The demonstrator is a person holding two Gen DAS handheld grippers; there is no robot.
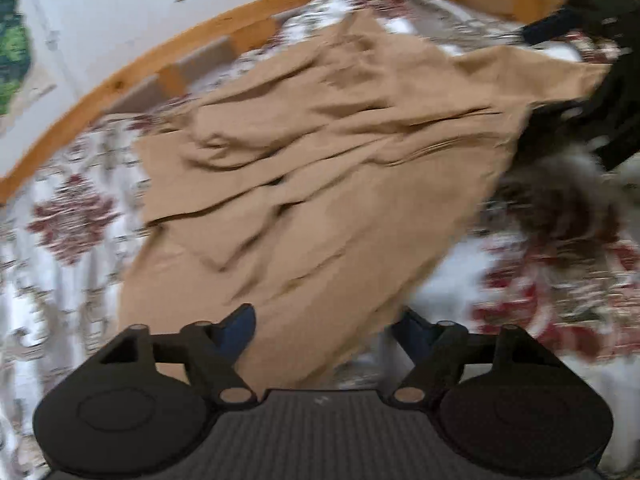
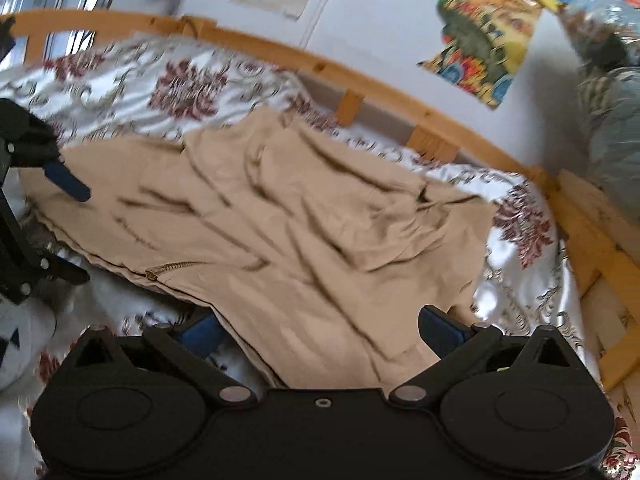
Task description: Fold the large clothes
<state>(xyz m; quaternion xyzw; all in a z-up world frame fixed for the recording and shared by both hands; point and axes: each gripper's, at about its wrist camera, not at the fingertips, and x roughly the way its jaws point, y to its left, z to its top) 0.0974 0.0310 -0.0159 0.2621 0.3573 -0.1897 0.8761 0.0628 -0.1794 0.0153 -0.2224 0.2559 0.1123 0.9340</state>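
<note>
A: Right, item one: tan garment (image 1: 320, 168), where, and how far folded?

B: Spread crumpled on the floral bedspread (image 2: 120, 80); zipper (image 2: 172, 268) showing at one edge. No neat fold visible; nearly all folding is left, I judge.

A: Tools?

B: Left gripper (image 1: 326, 330): jaws apart, cloth edge between them, not pinched. Right gripper (image 2: 320, 330): wide apart over the near hem, gripping nothing.
</note>
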